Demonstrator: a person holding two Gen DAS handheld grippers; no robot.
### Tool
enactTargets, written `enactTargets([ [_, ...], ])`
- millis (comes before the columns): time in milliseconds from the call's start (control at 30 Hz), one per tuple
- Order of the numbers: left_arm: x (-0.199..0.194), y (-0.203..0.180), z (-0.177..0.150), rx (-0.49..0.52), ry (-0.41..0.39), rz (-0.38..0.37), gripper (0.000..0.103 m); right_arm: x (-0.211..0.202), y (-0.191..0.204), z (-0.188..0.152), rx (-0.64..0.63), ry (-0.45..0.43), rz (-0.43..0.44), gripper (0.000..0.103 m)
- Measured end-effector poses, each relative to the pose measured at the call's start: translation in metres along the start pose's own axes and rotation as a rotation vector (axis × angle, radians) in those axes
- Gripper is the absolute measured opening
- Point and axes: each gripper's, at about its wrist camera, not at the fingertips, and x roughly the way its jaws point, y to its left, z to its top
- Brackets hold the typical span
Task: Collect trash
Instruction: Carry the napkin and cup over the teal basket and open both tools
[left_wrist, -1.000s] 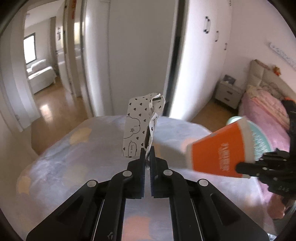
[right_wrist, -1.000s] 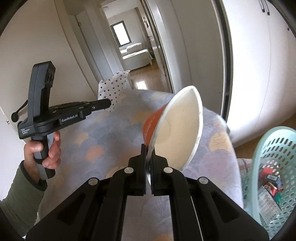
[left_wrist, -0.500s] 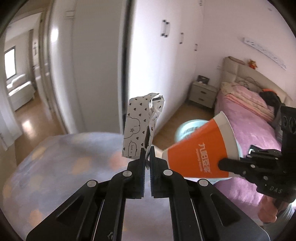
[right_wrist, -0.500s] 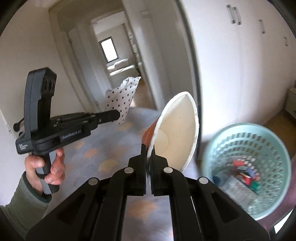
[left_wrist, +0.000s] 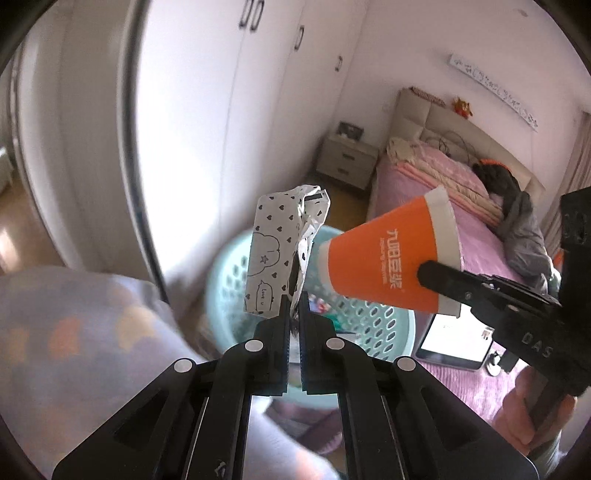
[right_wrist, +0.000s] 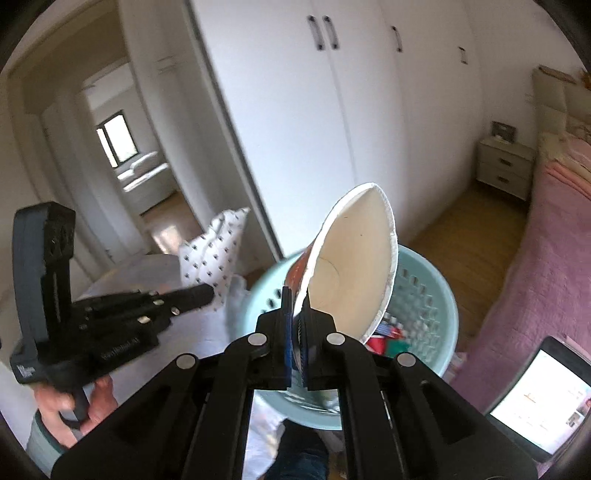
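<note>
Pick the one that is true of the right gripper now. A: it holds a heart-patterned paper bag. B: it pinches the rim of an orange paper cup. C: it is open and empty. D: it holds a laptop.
B: the right gripper is shut on the rim of the orange paper cup, above the basket.

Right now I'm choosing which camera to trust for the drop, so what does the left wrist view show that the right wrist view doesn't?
Only the left wrist view shows the orange outside of the paper cup with its printing, the dark clothes on the bed, and the right tool pinching the cup's rim.

Only the right wrist view shows the cup's pale inside, the doorway to another room, and the left tool from the side.

Both show the heart-print paper bag, the teal basket below, the wardrobe and nightstand.
</note>
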Motion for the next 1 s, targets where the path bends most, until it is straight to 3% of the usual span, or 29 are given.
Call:
enactTargets([
  [100, 0.026, -0.001, 0.002, -0.02, 0.045, 0.001, 0.003, 0.006, -0.009, 0.001, 0.023, 0.012, -0.028, 0.002],
  [233, 0.047, 0.011, -0.003, -0.066, 0.084, -0.005, 0.014, 0.022, -0.02, 0.004, 0.054, 0.053, -0.03, 0.003],
  [300, 0.049, 0.013, -0.003, -0.08, 0.081, -0.007, 0.029, 0.031, -0.025, 0.005, 0.063, 0.061, -0.04, 0.006],
  [333, 0.048, 0.014, -0.004, -0.083, 0.077, -0.006, 0.041, 0.033, -0.024, 0.005, 0.065, 0.062, -0.045, 0.011],
  [367, 0.045, 0.015, -0.005, -0.087, 0.067, -0.003, 0.048, 0.035, -0.026, 0.005, 0.07, 0.064, -0.041, 0.019],
  [467, 0.033, 0.023, -0.008, -0.1, 0.049, -0.015, 0.048, 0.035, -0.028, 0.002, 0.085, 0.057, -0.041, 0.031],
  [800, -0.015, 0.034, -0.02, -0.13, -0.033, 0.003, 0.059, 0.026, -0.015, -0.005, 0.074, 0.061, -0.001, 0.031],
  [933, -0.04, 0.037, -0.028, -0.156, -0.077, 0.028, 0.068, 0.018, 0.002, -0.009, 0.04, 0.045, 0.003, 0.051],
  [1000, -0.055, 0.04, -0.035, -0.168, -0.106, 0.069, 0.074, 0.013, 0.013, -0.013, 0.018, 0.036, 0.007, 0.051],
])
